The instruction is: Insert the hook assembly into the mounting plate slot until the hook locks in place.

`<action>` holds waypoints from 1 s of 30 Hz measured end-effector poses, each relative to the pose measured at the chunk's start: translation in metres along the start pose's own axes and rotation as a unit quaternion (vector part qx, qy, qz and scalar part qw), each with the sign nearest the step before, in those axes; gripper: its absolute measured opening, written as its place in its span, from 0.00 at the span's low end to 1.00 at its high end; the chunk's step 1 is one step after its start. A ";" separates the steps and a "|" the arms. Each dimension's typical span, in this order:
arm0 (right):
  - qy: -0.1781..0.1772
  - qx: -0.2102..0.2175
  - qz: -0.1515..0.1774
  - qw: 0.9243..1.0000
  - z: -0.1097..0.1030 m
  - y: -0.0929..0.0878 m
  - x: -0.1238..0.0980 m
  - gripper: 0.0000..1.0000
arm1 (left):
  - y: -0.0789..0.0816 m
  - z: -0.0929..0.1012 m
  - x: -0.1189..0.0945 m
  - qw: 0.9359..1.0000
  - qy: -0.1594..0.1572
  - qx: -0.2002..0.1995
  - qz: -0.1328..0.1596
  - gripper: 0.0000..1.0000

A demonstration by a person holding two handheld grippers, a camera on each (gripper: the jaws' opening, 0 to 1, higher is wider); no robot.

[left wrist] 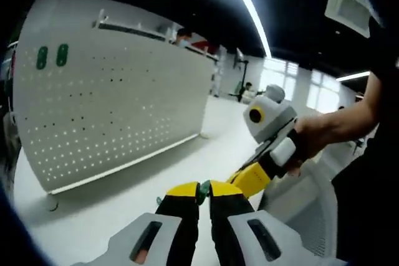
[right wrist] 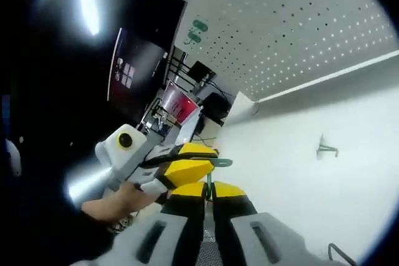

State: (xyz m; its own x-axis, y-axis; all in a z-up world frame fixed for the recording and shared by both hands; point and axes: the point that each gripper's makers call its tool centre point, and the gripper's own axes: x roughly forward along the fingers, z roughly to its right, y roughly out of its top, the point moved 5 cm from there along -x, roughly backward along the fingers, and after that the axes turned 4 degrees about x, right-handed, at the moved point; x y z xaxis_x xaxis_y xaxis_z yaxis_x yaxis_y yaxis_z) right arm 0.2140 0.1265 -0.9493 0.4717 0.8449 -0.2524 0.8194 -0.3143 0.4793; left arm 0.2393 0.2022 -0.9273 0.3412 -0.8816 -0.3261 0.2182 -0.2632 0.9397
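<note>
The white perforated mounting plate [left wrist: 118, 104] stands upright on the white table, with two green hooks [left wrist: 52, 56] on its upper left. The plate [right wrist: 293, 23] and its green hooks [right wrist: 198, 31] also appear in the right gripper view. My left gripper [left wrist: 204, 192] is shut on a small green hook piece [left wrist: 204, 187]. My right gripper [left wrist: 249, 179] comes in from the right and meets it tip to tip. In the right gripper view, my right gripper [right wrist: 209, 190] is shut on a green stem [right wrist: 210, 177]. Beside it, my left gripper [right wrist: 187, 165] holds a green bar [right wrist: 222, 162].
A loose metal hook [right wrist: 325, 149] lies on the white table [right wrist: 324, 191], and another wire piece [right wrist: 340, 253] sits near the front. A hand and forearm [left wrist: 330, 132] hold the right gripper. A white chair back [left wrist: 299, 207] stands at lower right. Shelves and a red box [right wrist: 177, 107] stand behind.
</note>
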 end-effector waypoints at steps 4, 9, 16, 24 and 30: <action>-0.005 -0.017 0.013 1.000 -0.002 0.006 0.001 0.01 | -0.001 -0.006 -0.001 1.000 0.014 -0.002 -0.010 0.03; -0.036 -0.072 0.013 0.997 -0.001 0.015 0.000 0.00 | -0.005 -0.017 -0.003 0.998 0.047 -0.036 -0.025 0.02; -0.086 -0.166 0.007 0.982 -0.003 0.017 -0.004 0.04 | -0.022 -0.030 -0.013 0.991 0.094 -0.070 -0.068 0.01; -0.119 -0.274 -0.011 0.954 -0.014 0.005 0.000 0.07 | -0.036 -0.037 -0.019 0.977 0.132 -0.148 -0.084 0.01; -0.126 -0.316 -0.015 0.940 -0.016 -0.002 0.010 0.08 | -0.040 -0.031 -0.017 0.953 0.115 -0.276 -0.055 0.01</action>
State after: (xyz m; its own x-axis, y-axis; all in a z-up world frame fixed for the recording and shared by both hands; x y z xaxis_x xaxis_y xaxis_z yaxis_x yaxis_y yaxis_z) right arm 0.2118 0.1422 -0.9392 0.5792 0.6947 -0.4264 0.5145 0.0942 0.8523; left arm 0.2533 0.2403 -0.9620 0.4662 -0.7345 -0.4931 0.6901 -0.0468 0.7222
